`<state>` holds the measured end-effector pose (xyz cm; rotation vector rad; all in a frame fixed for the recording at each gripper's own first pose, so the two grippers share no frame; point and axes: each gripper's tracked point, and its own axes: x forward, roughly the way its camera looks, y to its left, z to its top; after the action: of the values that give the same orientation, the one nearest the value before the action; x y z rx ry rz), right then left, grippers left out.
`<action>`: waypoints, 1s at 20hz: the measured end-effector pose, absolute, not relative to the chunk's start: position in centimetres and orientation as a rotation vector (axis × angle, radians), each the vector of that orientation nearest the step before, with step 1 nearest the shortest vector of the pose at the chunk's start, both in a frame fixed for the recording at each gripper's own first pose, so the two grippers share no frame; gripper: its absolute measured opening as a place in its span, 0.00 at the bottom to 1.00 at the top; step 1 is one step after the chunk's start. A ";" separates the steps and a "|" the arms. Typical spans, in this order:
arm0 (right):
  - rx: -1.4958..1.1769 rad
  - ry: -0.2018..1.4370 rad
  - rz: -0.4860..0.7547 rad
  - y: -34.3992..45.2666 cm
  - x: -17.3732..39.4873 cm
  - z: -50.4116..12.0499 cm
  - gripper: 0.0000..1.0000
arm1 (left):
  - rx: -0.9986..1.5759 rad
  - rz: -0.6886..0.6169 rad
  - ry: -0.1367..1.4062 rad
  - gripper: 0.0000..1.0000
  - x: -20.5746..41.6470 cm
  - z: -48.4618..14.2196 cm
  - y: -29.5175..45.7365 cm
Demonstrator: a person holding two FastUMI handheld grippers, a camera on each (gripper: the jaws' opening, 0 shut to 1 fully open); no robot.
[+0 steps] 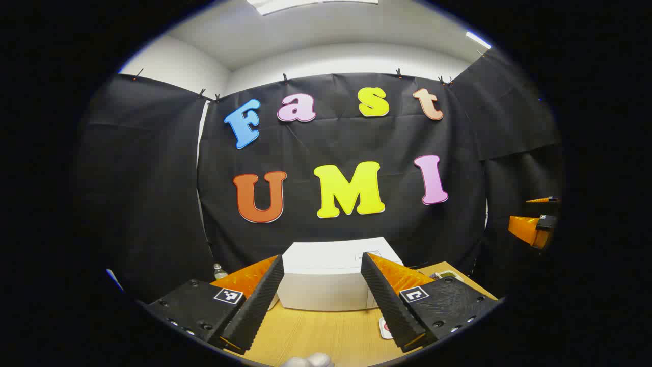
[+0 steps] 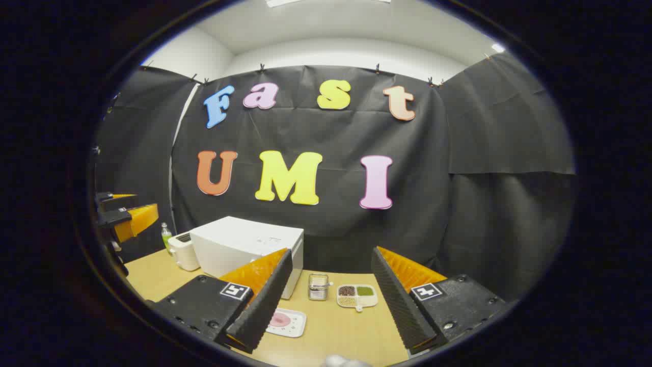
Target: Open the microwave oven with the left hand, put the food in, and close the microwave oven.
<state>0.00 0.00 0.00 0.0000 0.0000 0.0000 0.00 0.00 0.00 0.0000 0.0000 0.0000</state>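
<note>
Both tools are raised above the worktop (image 2: 351, 331) with their fingers spread wide and nothing between them. The left tool (image 1: 322, 285) faces the microwave (image 1: 328, 278), which stands closed at the far side of the worktop, straight ahead of it and well apart from its tips. From the right gripper view the microwave (image 2: 244, 247) lies to the far left, with a small white appliance (image 2: 183, 252) touching or just beside its left side and a green bottle (image 2: 166, 233) behind that.

The food looks to be the pink item on the white tray (image 2: 286, 322), lying near the right tool (image 2: 326, 290), just below and inside its left finger, in front of the microwave's right corner. A small rack (image 2: 318, 286) and a divided dish (image 2: 357, 296) of grains sit just right of it, between the fingers.

Risks, as I judge them: the door's handle or edge is not clearly visible from here, so the left tool could miss it or push the light-looking oven backward instead of opening it. A door swinging out may sweep the tray, since it lies close in front. Reaching for the tray, the right tool could knock the rack or dish beside it.
</note>
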 end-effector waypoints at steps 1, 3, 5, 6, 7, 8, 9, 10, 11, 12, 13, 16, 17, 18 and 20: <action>-0.003 0.000 -0.002 0.0 0.1 0.1 1.00 | 0.000 0.005 -0.002 0.96 0.2 0.0 0.1; -0.009 -0.007 -0.010 -0.3 0.3 0.3 1.00 | 0.001 0.011 -0.002 0.96 0.6 -0.2 0.1; -0.012 -0.010 -0.011 -0.3 0.5 0.3 1.00 | 0.002 0.014 0.005 0.96 0.9 -0.4 0.3; -0.011 -0.012 -0.012 -0.4 0.6 0.3 1.00 | 0.001 0.018 0.004 0.96 1.1 -0.4 0.3; -0.011 -0.015 -0.015 -0.4 0.7 0.4 1.00 | -0.002 0.020 0.003 0.95 1.3 -0.4 0.4; -0.012 -0.013 -0.014 -0.5 1.0 0.4 1.00 | -0.002 0.020 0.003 0.95 1.4 -0.5 0.4; -0.010 -0.012 -0.015 -0.5 1.1 0.3 0.99 | 0.000 0.023 0.006 0.95 1.5 -0.7 0.4; -0.009 -0.011 -0.013 -0.5 1.2 0.3 1.00 | 0.003 0.024 0.004 0.95 1.6 -0.8 0.4; -0.007 -0.011 -0.012 -0.5 1.3 0.3 1.00 | 0.006 0.024 0.005 0.95 1.8 -0.8 0.4; -0.006 -0.010 -0.012 -0.5 1.4 0.3 1.00 | 0.011 0.024 0.004 0.96 2.0 -1.0 0.3; -0.004 -0.013 -0.013 -0.5 1.5 0.3 1.00 | 0.012 0.026 0.000 0.96 2.3 -1.5 0.3; -0.001 -0.022 -0.016 -0.9 1.4 0.8 1.00 | -0.016 0.007 -0.018 0.96 3.6 -3.1 -0.9; -0.010 -0.026 -0.016 -1.1 1.4 1.2 1.00 | -0.031 -0.007 -0.012 0.96 4.1 -4.4 -1.6; -0.028 -0.027 -0.021 -1.4 1.3 1.2 1.00 | -0.045 -0.022 -0.011 0.96 4.7 -5.5 -2.4; -0.051 -0.023 -0.025 -2.2 1.4 1.4 1.00 | -0.069 -0.044 0.020 0.95 5.9 -8.4 -4.2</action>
<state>1.42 -2.19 1.39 -0.0508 -0.0228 -0.0250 5.92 -4.19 -8.40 -0.0691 0.0202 -0.0442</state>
